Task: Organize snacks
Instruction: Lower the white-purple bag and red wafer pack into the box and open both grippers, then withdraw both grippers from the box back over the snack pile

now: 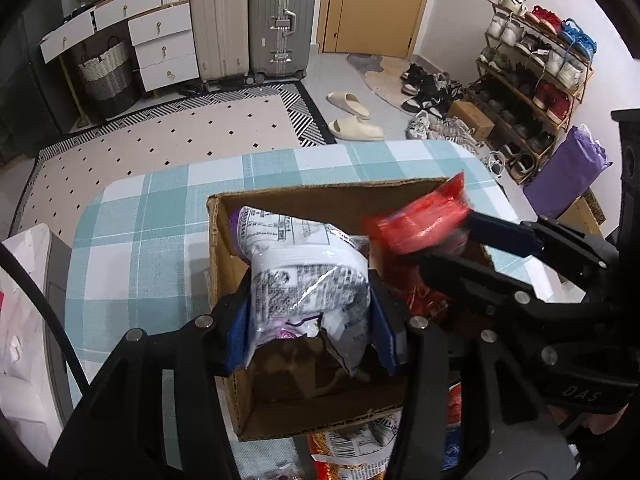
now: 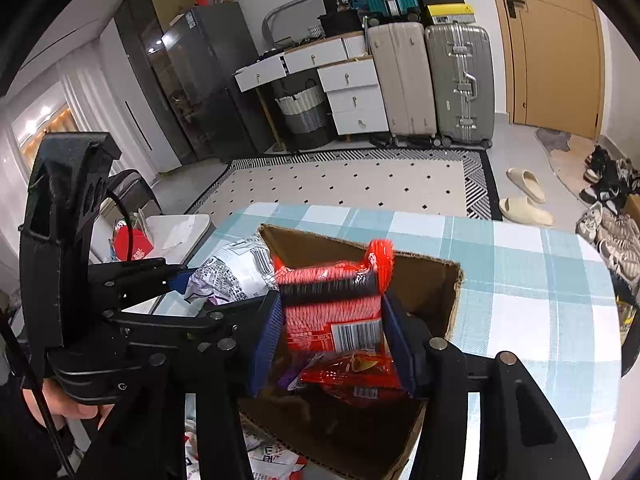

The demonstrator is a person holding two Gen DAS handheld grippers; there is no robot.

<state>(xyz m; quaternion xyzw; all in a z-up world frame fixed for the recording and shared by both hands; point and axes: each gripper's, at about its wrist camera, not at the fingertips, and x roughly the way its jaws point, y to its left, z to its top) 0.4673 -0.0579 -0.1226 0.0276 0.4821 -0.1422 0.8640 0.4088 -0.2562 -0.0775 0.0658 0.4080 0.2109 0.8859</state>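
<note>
Both my grippers hang over the open cardboard box [image 1: 224, 264] on the checked tabletop [image 1: 140, 216]. Left gripper [image 1: 310, 320]: jaws clamped on a white-and-purple snack bag [image 1: 304, 264], long axis running away from me, far end above the box's back left corner. Right gripper [image 2: 332, 320]: jaws clamped on a red snack pack [image 2: 332, 300], directly above the box interior w/ red packets [image 2: 352, 376] already inside. Right looks nearer to dropping. More packets lie outside by the near wall.
</note>
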